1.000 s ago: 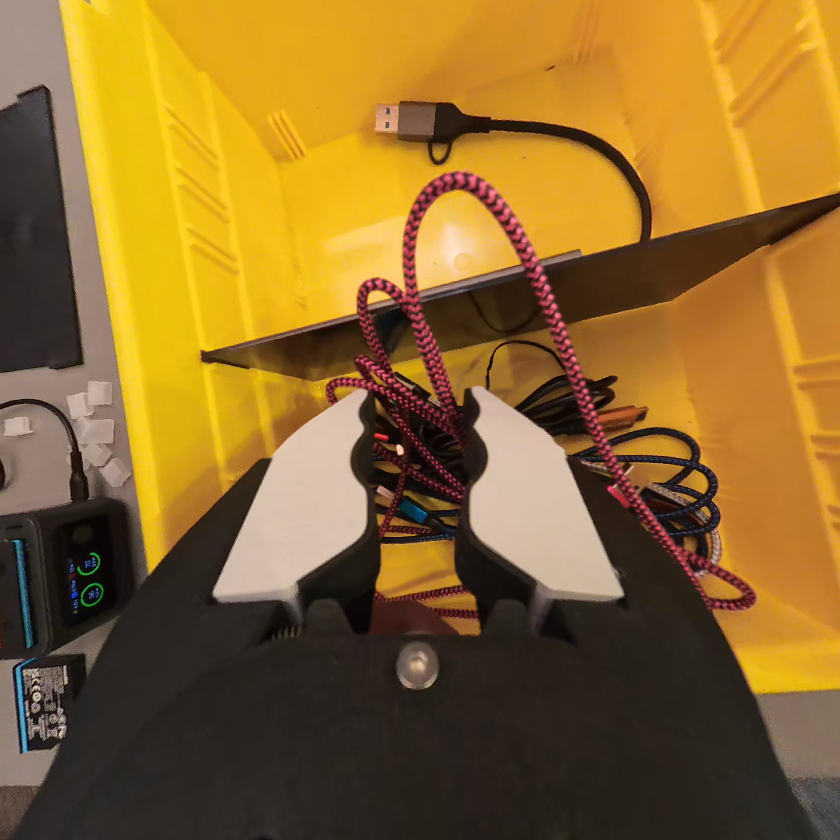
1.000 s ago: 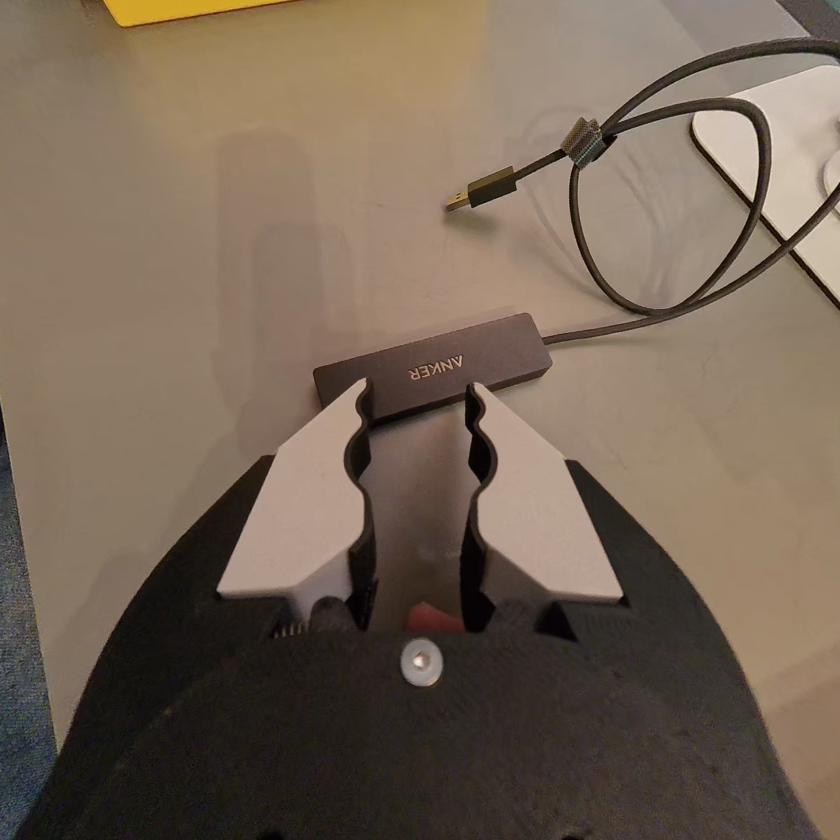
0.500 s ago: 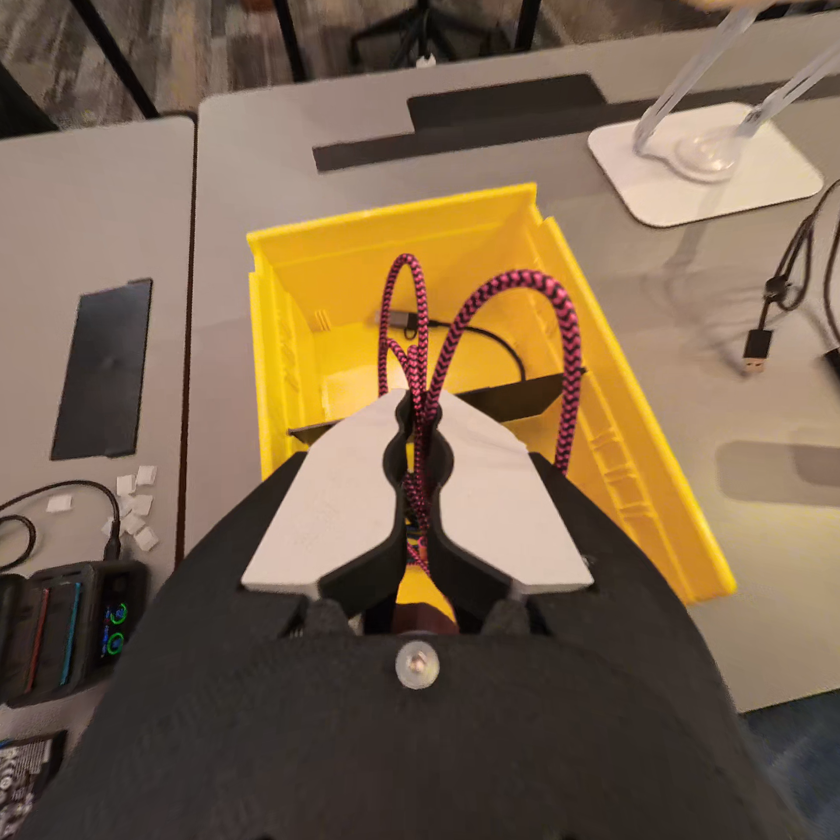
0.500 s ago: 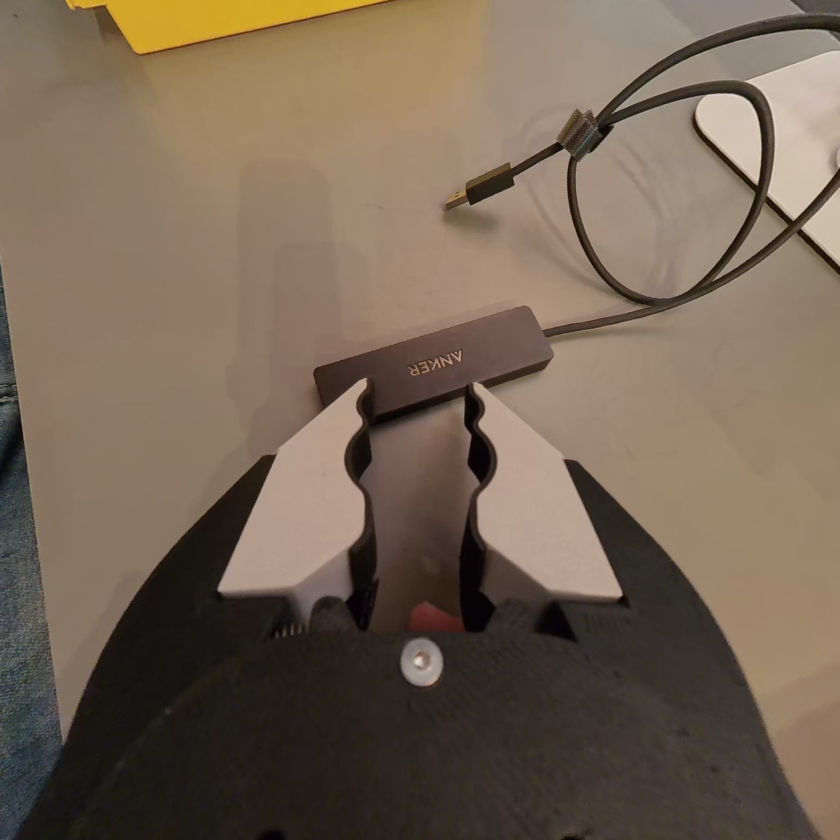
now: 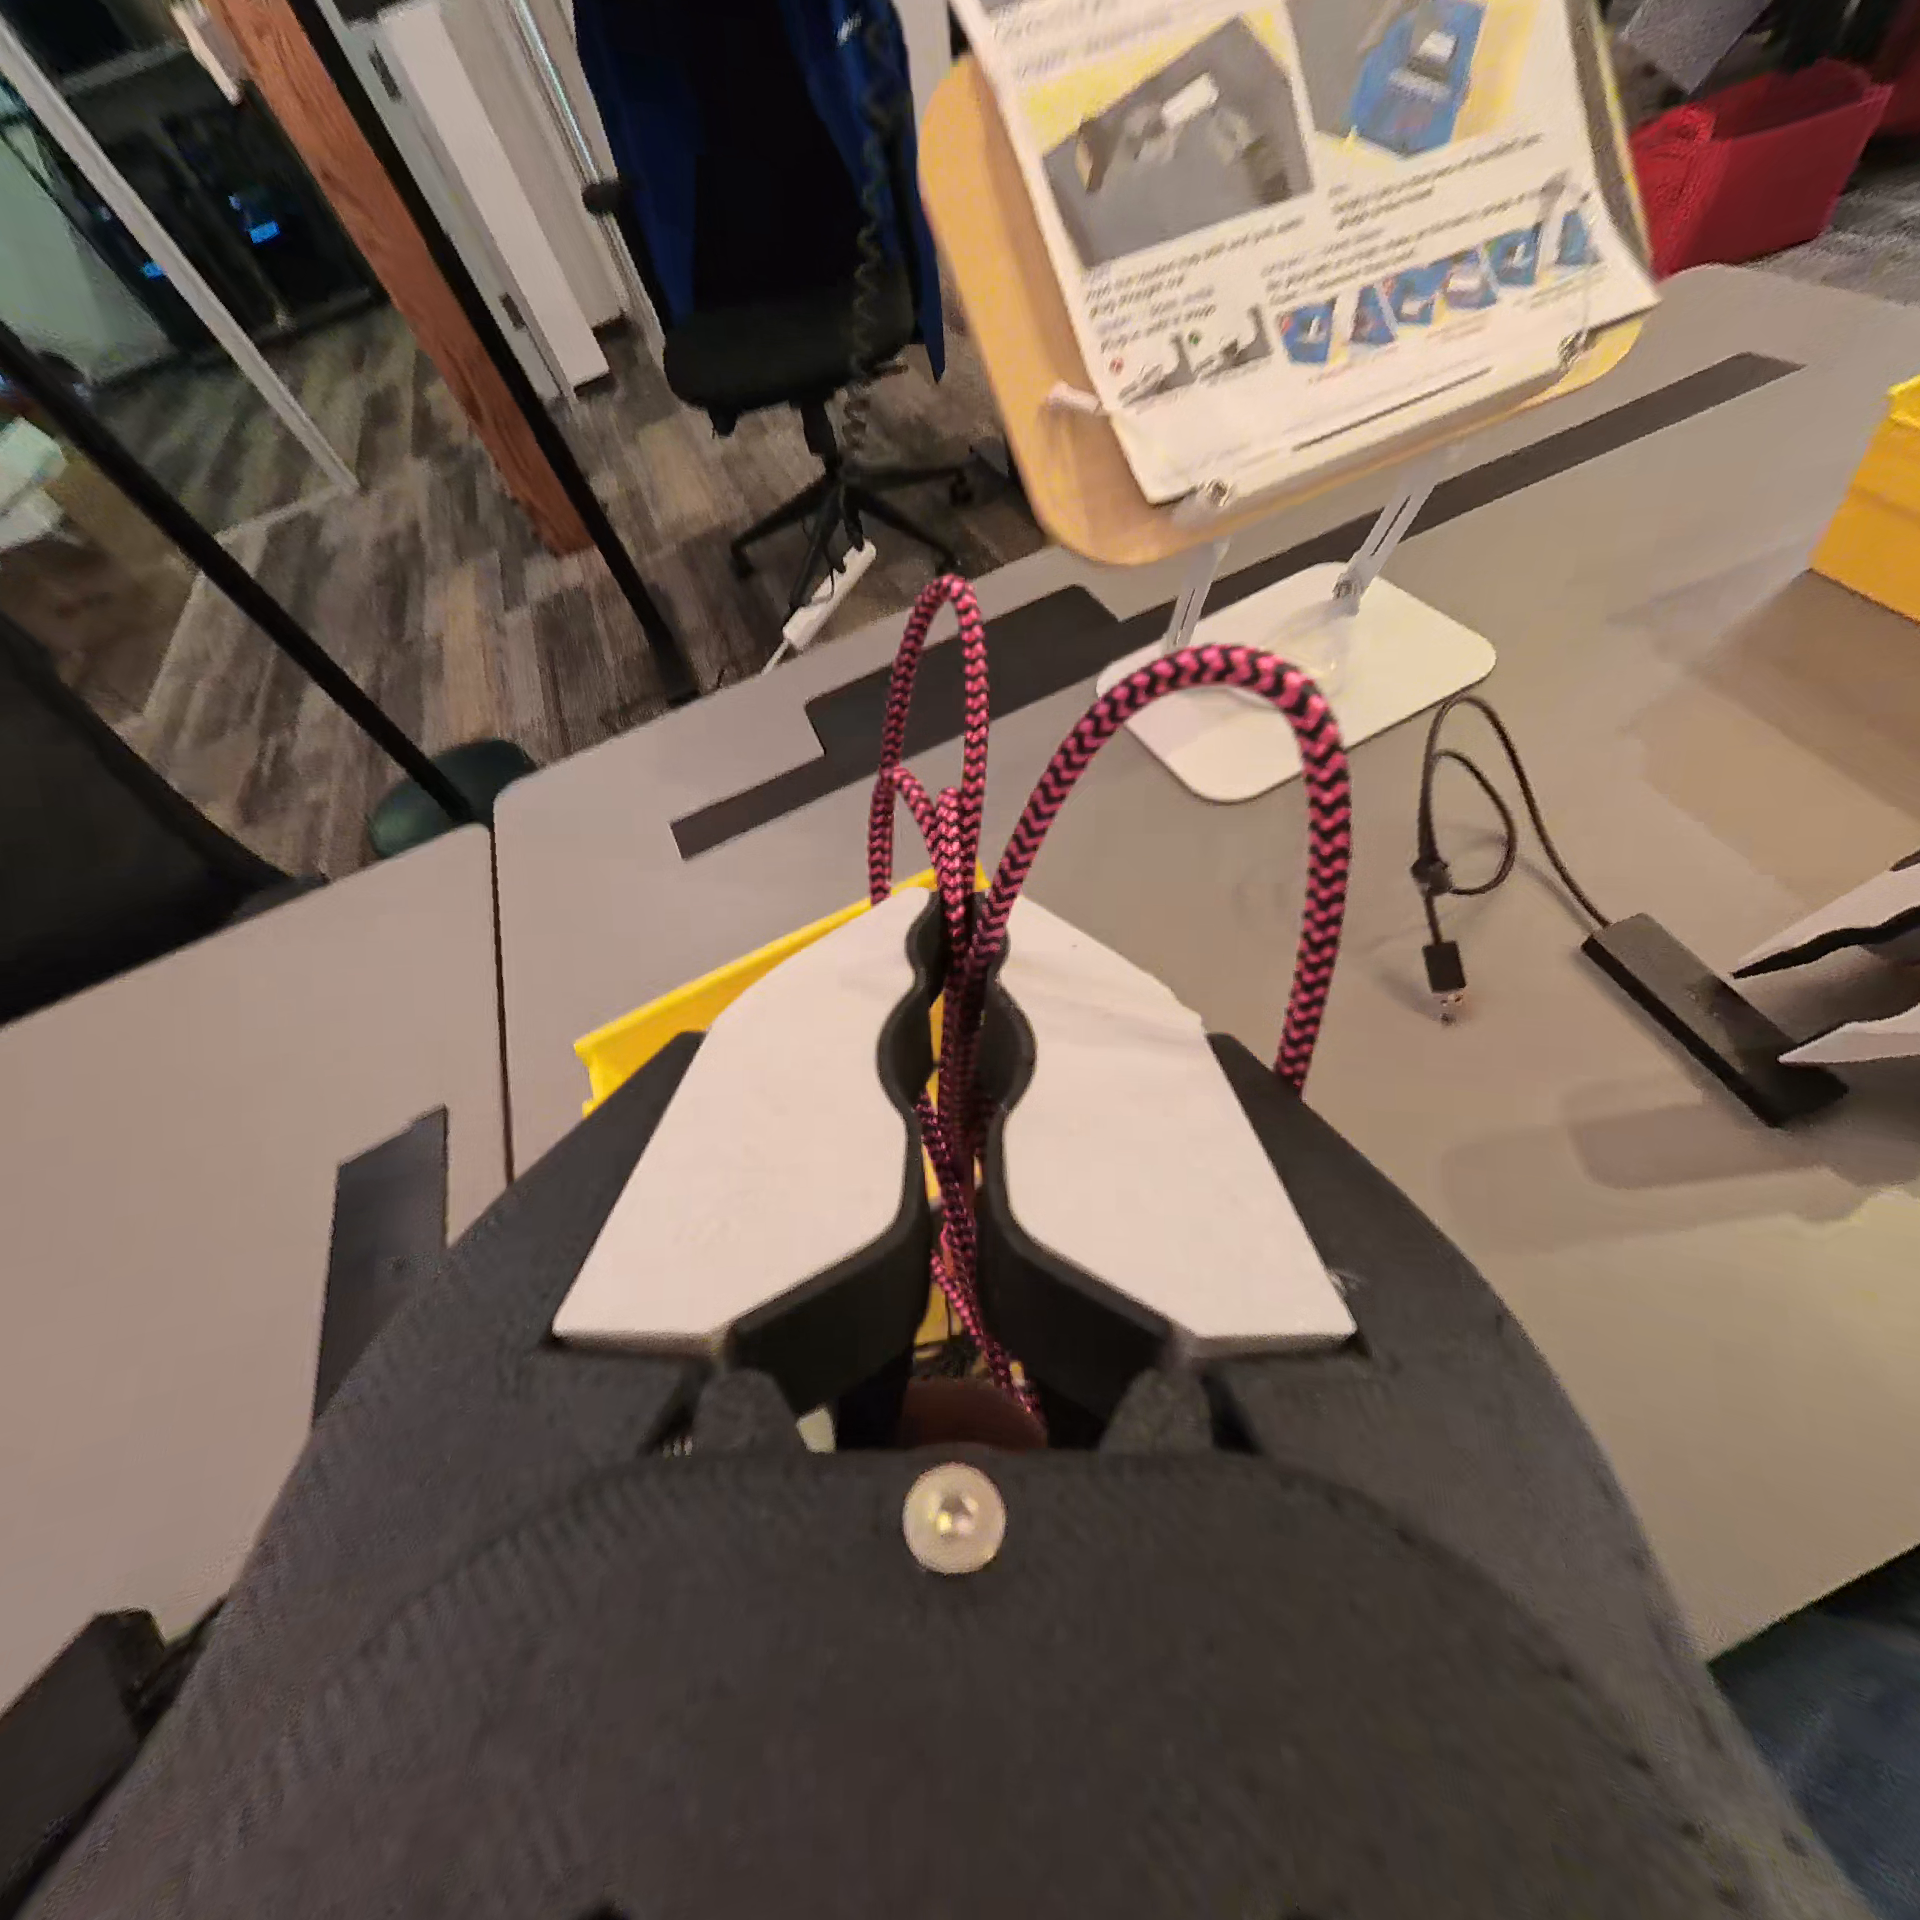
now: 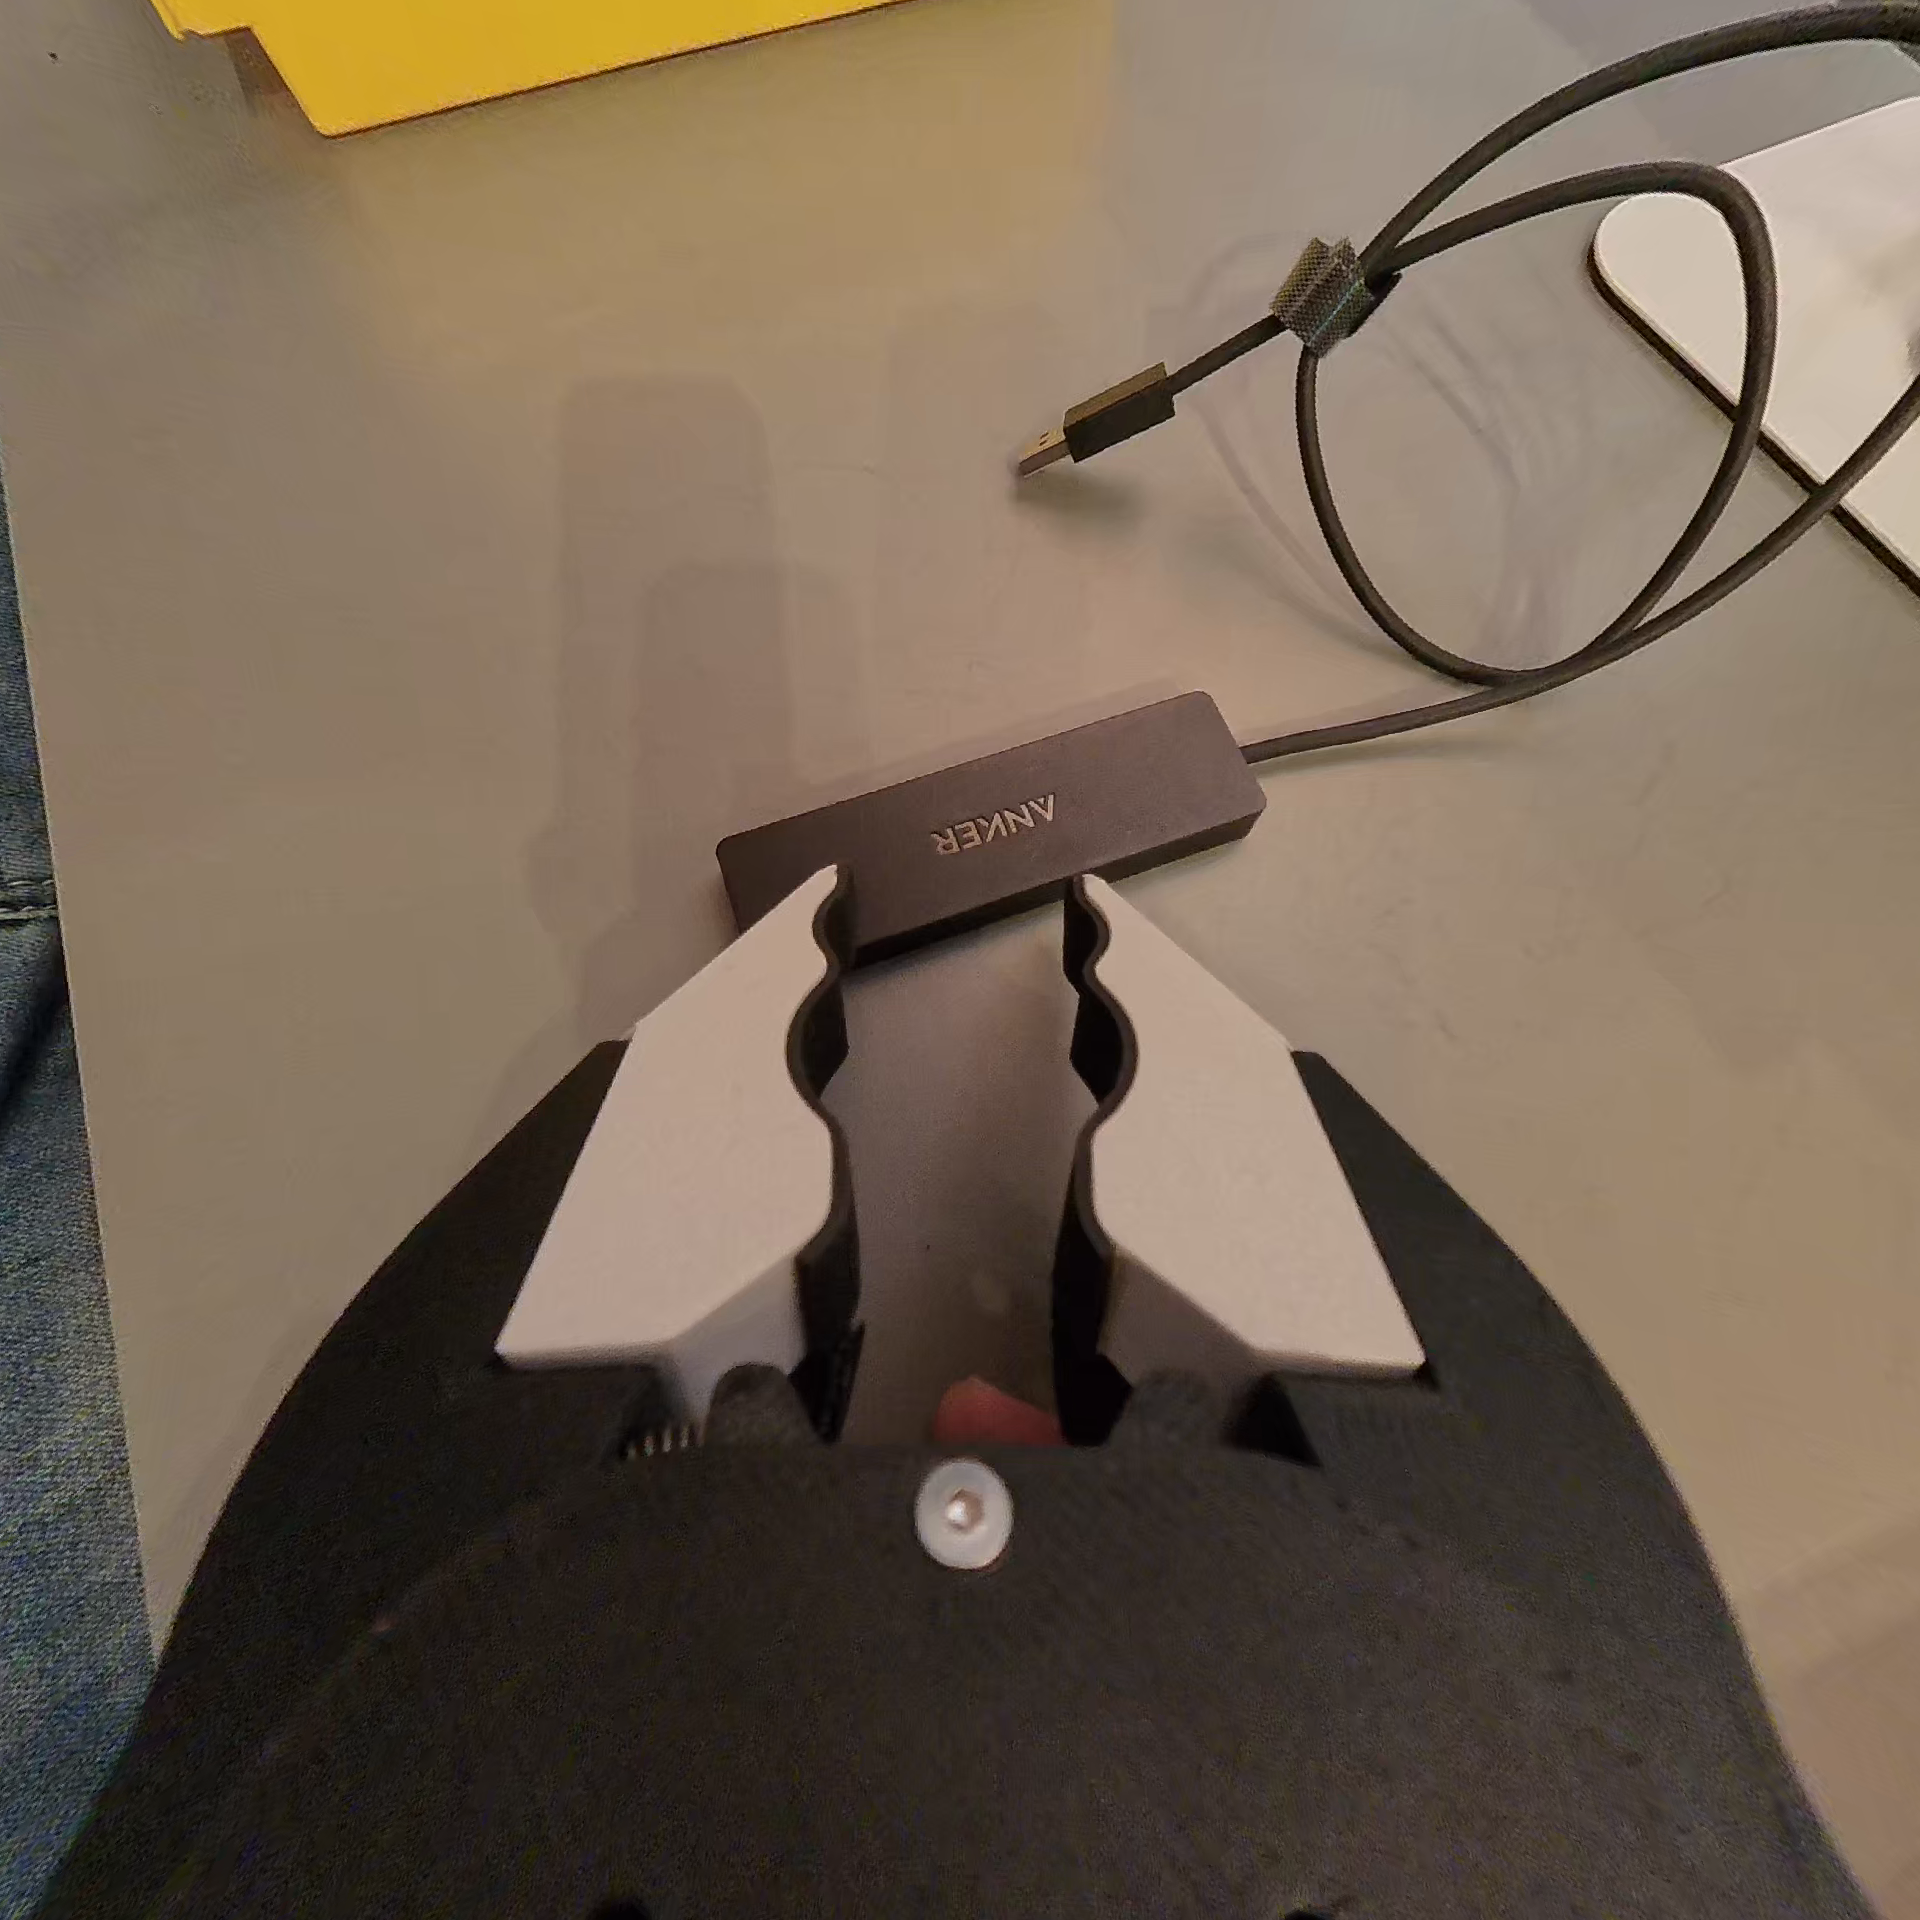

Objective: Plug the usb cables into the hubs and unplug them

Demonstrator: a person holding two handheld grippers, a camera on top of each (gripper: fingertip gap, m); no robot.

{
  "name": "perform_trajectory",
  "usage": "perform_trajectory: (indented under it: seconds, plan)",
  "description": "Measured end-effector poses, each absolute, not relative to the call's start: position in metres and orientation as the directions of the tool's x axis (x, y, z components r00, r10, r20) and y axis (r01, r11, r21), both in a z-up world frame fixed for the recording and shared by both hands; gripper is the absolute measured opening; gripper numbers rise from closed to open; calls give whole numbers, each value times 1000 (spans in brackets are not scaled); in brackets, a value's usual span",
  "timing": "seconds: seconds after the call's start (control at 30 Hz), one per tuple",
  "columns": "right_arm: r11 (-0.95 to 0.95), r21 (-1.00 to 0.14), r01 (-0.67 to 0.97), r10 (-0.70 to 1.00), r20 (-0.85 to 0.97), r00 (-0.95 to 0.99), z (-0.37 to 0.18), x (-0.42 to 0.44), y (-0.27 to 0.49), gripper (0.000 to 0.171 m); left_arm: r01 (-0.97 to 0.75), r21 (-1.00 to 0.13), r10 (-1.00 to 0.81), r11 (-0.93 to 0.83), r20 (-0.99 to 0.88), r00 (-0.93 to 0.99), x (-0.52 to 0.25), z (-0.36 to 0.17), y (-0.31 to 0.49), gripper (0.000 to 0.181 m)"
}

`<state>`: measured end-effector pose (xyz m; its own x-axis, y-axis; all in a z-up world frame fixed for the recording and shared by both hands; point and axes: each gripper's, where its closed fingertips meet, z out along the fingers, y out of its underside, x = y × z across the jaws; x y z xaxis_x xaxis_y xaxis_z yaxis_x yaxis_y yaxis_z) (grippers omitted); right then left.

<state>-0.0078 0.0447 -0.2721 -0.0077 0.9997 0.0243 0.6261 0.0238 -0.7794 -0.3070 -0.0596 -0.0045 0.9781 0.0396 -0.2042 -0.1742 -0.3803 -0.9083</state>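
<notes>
My left gripper (image 5: 964,914) is shut on a pink-and-black braided cable (image 5: 1205,675), held high above the yellow bin (image 5: 665,1013); its loops arch above the fingers and its plugs are hidden. My right gripper (image 6: 954,885) is open and empty, its fingertips just in front of the near long side of the black USB hub (image 6: 997,816) on the grey table. The hub also shows in the left wrist view (image 5: 1704,1023), with the right gripper's fingers (image 5: 1829,935) at its right end. The hub's own black cord ends in a loose USB plug (image 6: 1101,416).
A white stand base (image 6: 1766,301) lies at the right, holding a tilted board with a printed sheet (image 5: 1299,229). The yellow bin's corner (image 6: 499,52) is at the top left in the right wrist view. An office chair (image 5: 800,353) stands beyond the table. One gripper's finger ends stand about 40 cm off the other's. My right tips are roughly 12 cm from the loose USB plug (image 6: 1101,416). The left camera catches it too, in the left wrist view (image 5: 1451,970).
My left gripper closed on the pink cable inside the bin, then lifted it up and tilted so the room shows. My right gripper stayed open at the hub.
</notes>
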Motion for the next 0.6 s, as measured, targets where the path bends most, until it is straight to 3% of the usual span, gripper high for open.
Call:
perform_trajectory:
  seconds: [0.17, 0.3, 0.43, 0.6]
  plan:
    - [19, -780, 626, 1000, 17, -8, -272, -8, 45, 38, -236, -926, -15, -296, -242, 970, -276, 43, -52, 3]
    - [15, -780, 626, 1000, 15, -6, -272, -7, 45, 39, -280, -922, -132, -268, -253, 958, -228, 50, -39, 3]
    - [5, -780, 626, 1000, 6, 0, -272, -5, 46, 40, -299, -908, -275, -293, -220, 936, -170, 14, -18, 3]
    - [-2, -779, 627, 1000, 2, 6, -273, -1, 47, 41, -321, -866, -412, -383, -151, 898, -111, -69, 8, 3]
